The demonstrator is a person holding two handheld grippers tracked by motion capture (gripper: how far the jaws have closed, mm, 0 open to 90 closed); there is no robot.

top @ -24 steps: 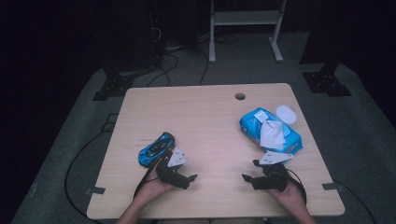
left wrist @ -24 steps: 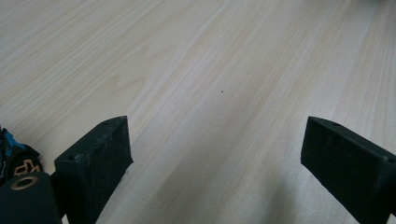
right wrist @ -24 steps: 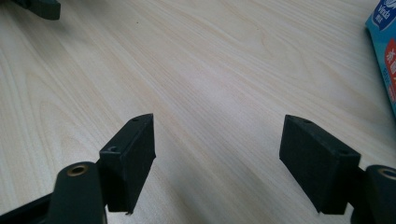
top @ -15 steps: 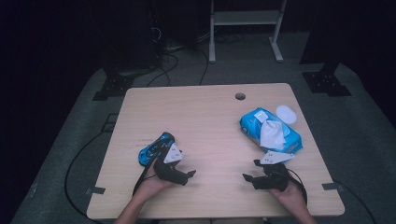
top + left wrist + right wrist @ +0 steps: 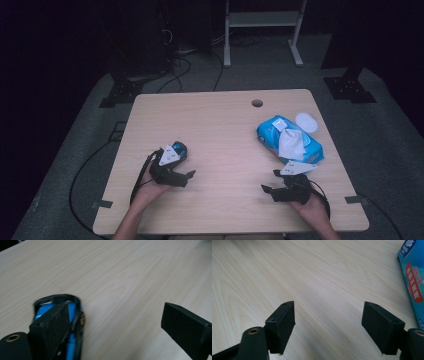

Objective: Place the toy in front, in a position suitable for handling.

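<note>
Blue pack (image 5: 413,277) reads "Vinda".

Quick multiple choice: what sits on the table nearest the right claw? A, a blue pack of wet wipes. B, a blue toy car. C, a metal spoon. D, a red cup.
A: the blue pack of wet wipes lies just beyond the right claw, with a white wipe sticking out of its top; its edge also appears in the right gripper view.

A blue wipes pack (image 5: 289,139) lies beside a white lid (image 5: 306,121).
</note>
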